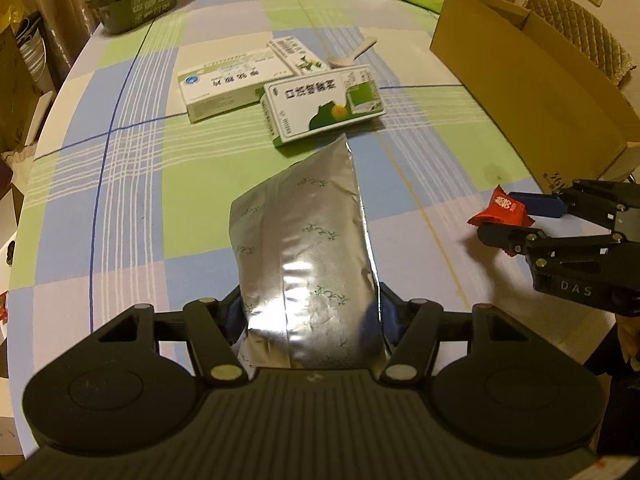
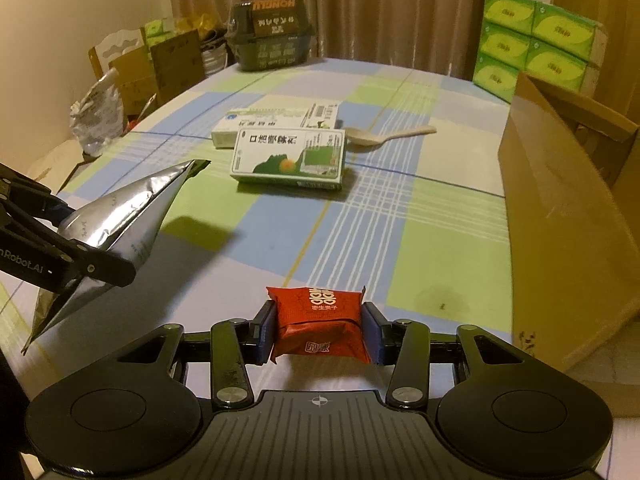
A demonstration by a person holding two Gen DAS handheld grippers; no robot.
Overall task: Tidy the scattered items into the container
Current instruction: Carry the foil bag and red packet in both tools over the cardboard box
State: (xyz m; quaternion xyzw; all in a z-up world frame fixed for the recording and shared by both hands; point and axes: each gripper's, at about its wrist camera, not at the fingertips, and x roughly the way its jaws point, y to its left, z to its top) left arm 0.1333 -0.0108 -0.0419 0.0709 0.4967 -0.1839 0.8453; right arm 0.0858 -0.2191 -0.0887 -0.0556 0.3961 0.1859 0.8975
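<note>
My left gripper [image 1: 312,320] is shut on a silver foil pouch [image 1: 308,248], held above the checked tablecloth; the same pouch [image 2: 120,216] shows at the left of the right wrist view. My right gripper [image 2: 319,326] is shut on a small red snack packet [image 2: 318,320], which also appears at the right edge of the left wrist view as the red packet [image 1: 502,210]. An open cardboard box [image 2: 560,216] stands on the table's right side. Ahead lie a green-and-white medicine box [image 1: 324,106], a longer white box [image 1: 224,88] and a pale plastic spoon [image 1: 352,56].
A third small box [image 1: 294,54] rests on the white one. A dark food tray [image 2: 272,40] sits at the table's far edge, stacked green tissue packs [image 2: 532,44] at the far right. Cardboard and a crumpled bag [image 2: 98,112] stand beyond the left edge.
</note>
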